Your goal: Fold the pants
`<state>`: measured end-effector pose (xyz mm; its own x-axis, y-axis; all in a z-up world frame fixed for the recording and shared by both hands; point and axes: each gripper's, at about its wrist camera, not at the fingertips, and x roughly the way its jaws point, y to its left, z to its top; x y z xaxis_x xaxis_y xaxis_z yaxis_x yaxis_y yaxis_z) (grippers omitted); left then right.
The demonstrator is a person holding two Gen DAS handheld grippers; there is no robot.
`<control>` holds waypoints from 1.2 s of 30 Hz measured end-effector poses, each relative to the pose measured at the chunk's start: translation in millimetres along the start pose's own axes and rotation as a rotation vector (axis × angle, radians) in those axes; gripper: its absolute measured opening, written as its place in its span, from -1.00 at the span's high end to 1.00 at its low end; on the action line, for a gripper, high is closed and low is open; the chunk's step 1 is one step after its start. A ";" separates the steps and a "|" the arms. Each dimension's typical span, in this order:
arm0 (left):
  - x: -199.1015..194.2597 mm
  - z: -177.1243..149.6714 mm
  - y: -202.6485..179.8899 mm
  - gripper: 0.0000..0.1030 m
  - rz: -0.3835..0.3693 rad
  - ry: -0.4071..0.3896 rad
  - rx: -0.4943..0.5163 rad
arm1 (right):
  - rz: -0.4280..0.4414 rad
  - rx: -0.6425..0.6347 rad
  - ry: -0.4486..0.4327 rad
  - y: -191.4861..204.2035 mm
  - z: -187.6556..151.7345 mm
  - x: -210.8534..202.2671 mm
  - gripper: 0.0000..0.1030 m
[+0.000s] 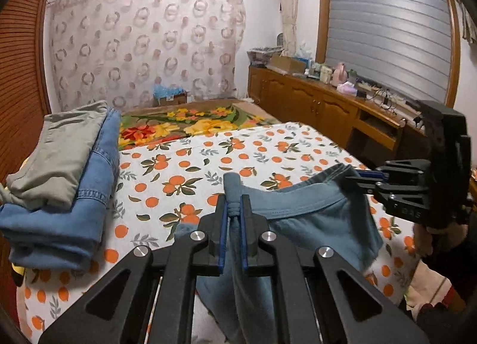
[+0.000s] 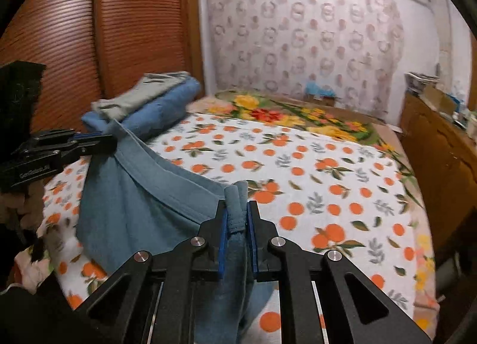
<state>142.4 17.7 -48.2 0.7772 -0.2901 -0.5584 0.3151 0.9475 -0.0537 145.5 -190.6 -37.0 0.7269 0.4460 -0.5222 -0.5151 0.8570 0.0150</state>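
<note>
Bedroom, bed [image 1: 208,162] covered in a white sheet printed with oranges and leaves; a floral blanket [image 1: 190,123] lies across its far end. Patterned curtain [image 1: 143,45] on the back wall, louvred wooden doors [image 2: 89,30] at one side, a low wooden cabinet [image 1: 313,105] with clutter on top under a shuttered window [image 1: 387,30]

Folded stack at the bed's edge beside the doors: grey-green pants [image 1: 62,150] on top of blue denim [image 1: 65,209]

Task item: teal-blue pants [image 1: 313,218], held up off the sheet by the waistband, which sags in a shallow curve between the two grippers. Fabric hangs below the band, its lower part draping toward the bed; whether it touches the sheet is hidden behind the tools

Left gripper [image 1: 234,209]: jaws narrow, blue pads pinching a bunched fold of waistband, cloth poking up past the tips

Right gripper [image 2: 237,212]: same condition, jaws nearly closed on the band's other end, cloth rolled between the pads. In the left wrist view it enters side-on from the right [image 1: 354,178]

Right wrist view is slightly motion-blurred
</note>
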 end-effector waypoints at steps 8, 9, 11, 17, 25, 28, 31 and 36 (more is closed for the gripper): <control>39.9 -13.6 7.2 0.84 0.049 0.127 -0.011 | -0.049 0.003 0.103 5.4 2.7 32.7 0.77; 40.9 -15.8 6.7 0.80 0.049 0.138 -0.010 | -0.051 0.004 0.112 3.9 4.4 37.0 0.77; 41.9 -18.0 6.6 0.71 0.062 0.151 -0.006 | -0.049 0.017 0.121 2.3 5.8 41.9 0.77; 39.1 -25.3 11.7 -0.07 0.090 0.188 -0.021 | -0.055 0.032 0.129 -2.8 8.6 41.8 0.58; 17.7 -45.0 8.8 -0.25 0.082 0.214 -0.052 | -0.043 0.034 0.105 -1.8 -2.2 15.9 0.48; 13.2 -51.1 5.8 -0.25 0.070 0.223 -0.054 | -0.024 0.042 0.108 0.5 -12.1 4.1 0.48; 11.7 -57.2 3.7 -0.25 0.073 0.236 -0.050 | 0.000 0.047 0.111 2.9 -20.7 -8.1 0.48; 14.3 -64.4 4.9 -0.25 0.075 0.255 -0.055 | 0.011 0.054 0.131 5.8 -33.2 -23.1 0.48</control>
<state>120.0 26.9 -109.7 0.6325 -0.1823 -0.7528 0.2265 0.9730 -0.0453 110.6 -204.5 -53.2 0.6540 0.4208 -0.6287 -0.4947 0.8666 0.0654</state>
